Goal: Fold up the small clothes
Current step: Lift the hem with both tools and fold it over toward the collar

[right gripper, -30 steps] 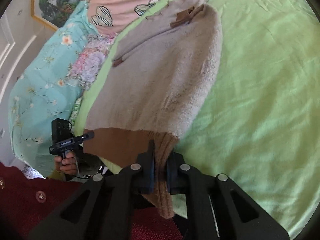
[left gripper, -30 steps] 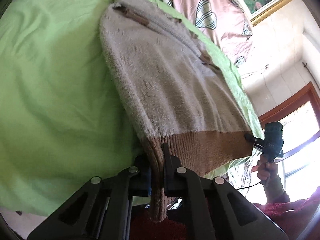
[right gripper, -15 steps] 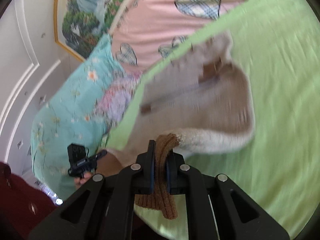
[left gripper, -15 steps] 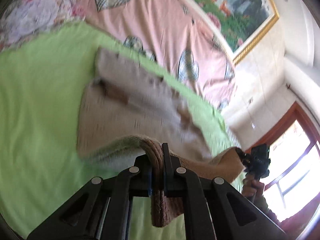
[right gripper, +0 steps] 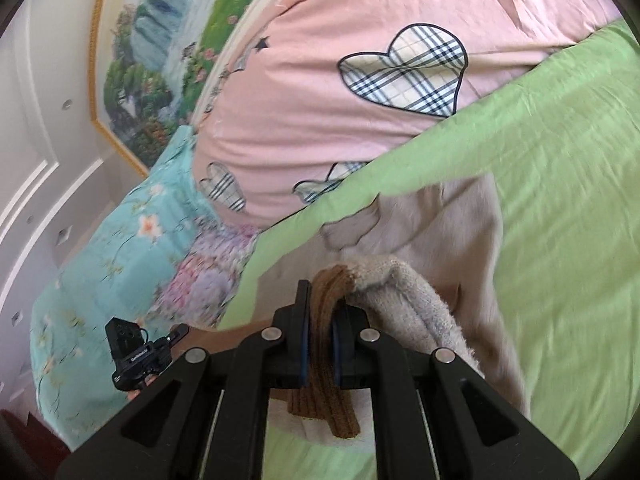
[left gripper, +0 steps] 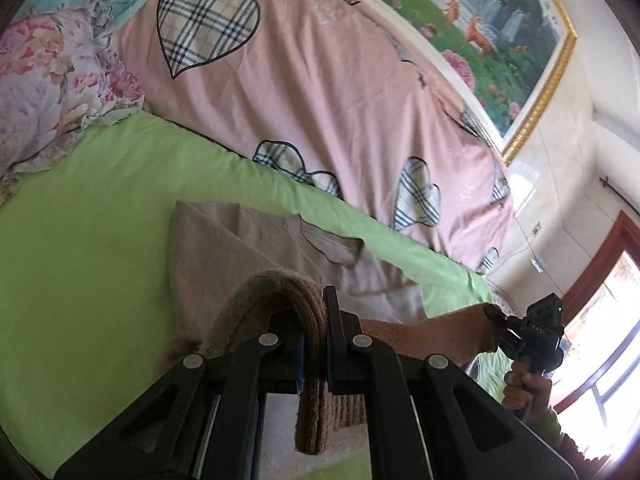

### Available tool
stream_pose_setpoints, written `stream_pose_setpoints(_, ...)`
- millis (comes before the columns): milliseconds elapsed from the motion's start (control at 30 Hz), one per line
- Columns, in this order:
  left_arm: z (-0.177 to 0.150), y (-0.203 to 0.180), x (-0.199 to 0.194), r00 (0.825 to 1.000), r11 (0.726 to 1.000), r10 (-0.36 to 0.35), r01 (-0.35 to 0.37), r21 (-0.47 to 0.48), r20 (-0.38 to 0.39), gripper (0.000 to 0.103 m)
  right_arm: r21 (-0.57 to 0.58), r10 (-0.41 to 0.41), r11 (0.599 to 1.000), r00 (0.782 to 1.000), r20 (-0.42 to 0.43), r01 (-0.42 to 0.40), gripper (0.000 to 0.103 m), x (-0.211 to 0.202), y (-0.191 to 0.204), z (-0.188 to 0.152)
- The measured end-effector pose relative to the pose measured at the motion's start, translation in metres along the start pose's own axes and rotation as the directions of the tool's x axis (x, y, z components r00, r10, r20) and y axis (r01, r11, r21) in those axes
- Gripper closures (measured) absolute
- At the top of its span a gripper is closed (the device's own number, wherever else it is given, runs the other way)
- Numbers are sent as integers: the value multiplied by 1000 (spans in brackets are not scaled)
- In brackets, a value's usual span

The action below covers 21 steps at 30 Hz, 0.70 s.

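Observation:
A small beige fuzzy sweater [left gripper: 224, 256] with a brown ribbed hem lies on the green sheet [left gripper: 80, 240], its neck end toward the pink quilt. My left gripper [left gripper: 314, 320] is shut on one corner of the brown hem [left gripper: 312, 360], which hangs down between the jaws. My right gripper [right gripper: 320, 312] is shut on the other hem corner [right gripper: 324, 364]. The hem stretches between both grippers, raised over the sweater's body [right gripper: 452, 232]. In the left wrist view the right gripper [left gripper: 494, 318] sits at the far right; the right wrist view has the left gripper [right gripper: 176, 334] at the left.
A pink quilt [left gripper: 320, 100] with plaid hearts lies behind the sweater. Floral and teal bedding [right gripper: 100, 260] sits at the bed's side. A framed landscape picture [left gripper: 500, 32] hangs on the wall. A window [left gripper: 600, 340] is at the right.
Both grippers lifted the hem and carried it up over the sweater toward the neck end. The sweater's lower half has folded over, and only the upper part stays flat.

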<state>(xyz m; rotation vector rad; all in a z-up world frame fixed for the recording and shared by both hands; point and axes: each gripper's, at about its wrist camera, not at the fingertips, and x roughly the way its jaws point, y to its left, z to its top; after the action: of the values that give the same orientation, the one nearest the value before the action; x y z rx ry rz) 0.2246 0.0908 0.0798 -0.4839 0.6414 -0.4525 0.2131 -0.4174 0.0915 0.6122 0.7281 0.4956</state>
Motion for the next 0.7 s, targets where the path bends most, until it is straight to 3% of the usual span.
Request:
stream_pose_setpoints(333, 30, 50, 91, 993, 992, 103, -107, -60, -66, 98, 27, -130, 991, 991, -33, 131, 93, 73, -42, 31)
stream_pose_setpoints(500, 30, 71, 137, 977, 983, 169, -177, -55, -134, 97, 31, -214, 976, 975, -64, 216, 93, 101, -65, 31)
stream_pose_setpoints(633, 21, 82, 145, 974, 981, 160, -175, -85, -163, 93, 68, -250, 964, 962, -114, 258, 91, 116, -82, 27)
stream_pose_setpoints(700, 17, 81, 135, 977, 984, 134, -151, -93, -168, 82, 90, -242, 963, 962, -127, 254, 87, 111, -83, 27)
